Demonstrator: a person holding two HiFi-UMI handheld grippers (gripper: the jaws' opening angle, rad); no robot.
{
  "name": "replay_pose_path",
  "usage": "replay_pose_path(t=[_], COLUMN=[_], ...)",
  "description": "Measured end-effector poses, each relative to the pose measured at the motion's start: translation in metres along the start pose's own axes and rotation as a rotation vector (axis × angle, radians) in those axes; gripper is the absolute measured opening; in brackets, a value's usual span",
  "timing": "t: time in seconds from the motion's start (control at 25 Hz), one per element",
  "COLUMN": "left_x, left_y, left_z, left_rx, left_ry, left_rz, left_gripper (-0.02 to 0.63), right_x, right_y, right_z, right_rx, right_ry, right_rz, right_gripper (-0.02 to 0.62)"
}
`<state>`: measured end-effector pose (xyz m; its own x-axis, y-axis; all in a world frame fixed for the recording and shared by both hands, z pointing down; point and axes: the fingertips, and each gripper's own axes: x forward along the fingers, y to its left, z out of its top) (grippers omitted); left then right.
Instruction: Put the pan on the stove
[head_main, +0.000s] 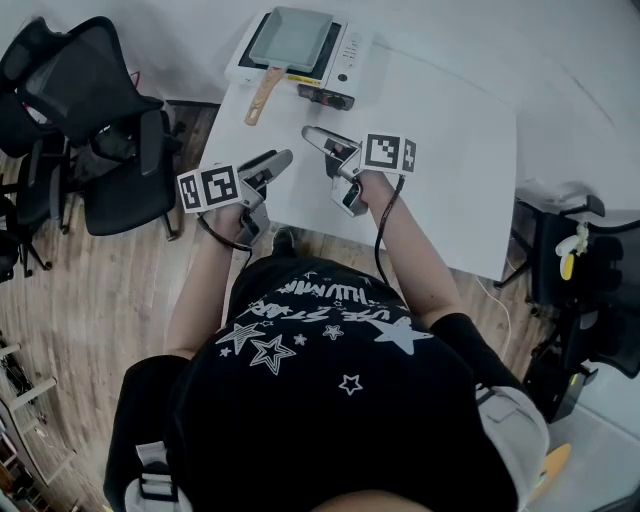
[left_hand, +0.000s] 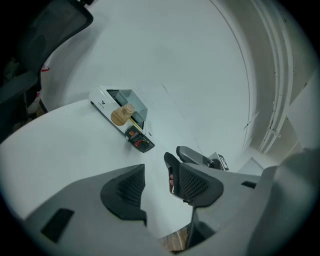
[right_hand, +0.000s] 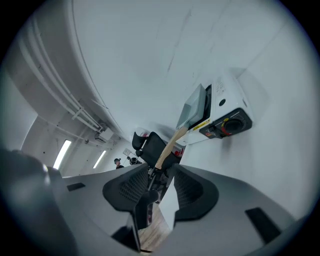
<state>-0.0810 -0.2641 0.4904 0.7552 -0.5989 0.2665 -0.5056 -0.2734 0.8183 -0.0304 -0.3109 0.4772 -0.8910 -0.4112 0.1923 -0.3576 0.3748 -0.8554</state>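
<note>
A square grey pan (head_main: 291, 40) with a wooden handle (head_main: 264, 95) sits on the white portable stove (head_main: 345, 55) at the far end of the white table (head_main: 450, 190). Both grippers hover over the table's near edge, well short of the stove. My left gripper (head_main: 278, 162) stands open with nothing between its jaws. My right gripper (head_main: 316, 136) is also open and holds nothing. In the left gripper view the stove (left_hand: 104, 104) and pan handle (left_hand: 121, 115) lie ahead, with the right gripper (left_hand: 197, 156) beside. The right gripper view shows the pan (right_hand: 195, 107) tilted on the stove (right_hand: 227, 102).
Black office chairs (head_main: 110, 120) stand on the wood floor left of the table. Another chair (head_main: 590, 280) with a yellow item is at the right. The stove's red control knob (head_main: 325, 97) faces the near side. A person's torso fills the lower head view.
</note>
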Motion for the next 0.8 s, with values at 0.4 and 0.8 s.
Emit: replay_pose_path(t=[0.4, 0.8], left_x=[-0.008, -0.014], left_y=[-0.042, -0.066], left_z=[-0.04, -0.084], left_rx=[0.16, 0.254], left_ry=[-0.034, -0.043], left_rz=[0.065, 0.151], left_gripper=[0.044, 0.011], right_x=[-0.074, -0.129], right_y=[-0.004, 0.004], right_z=[-0.014, -0.05], right_rx=[-0.068, -0.257], right_ry=[-0.068, -0.021], right_rz=[-0.088, -0.196], right_gripper=[0.089, 0.044])
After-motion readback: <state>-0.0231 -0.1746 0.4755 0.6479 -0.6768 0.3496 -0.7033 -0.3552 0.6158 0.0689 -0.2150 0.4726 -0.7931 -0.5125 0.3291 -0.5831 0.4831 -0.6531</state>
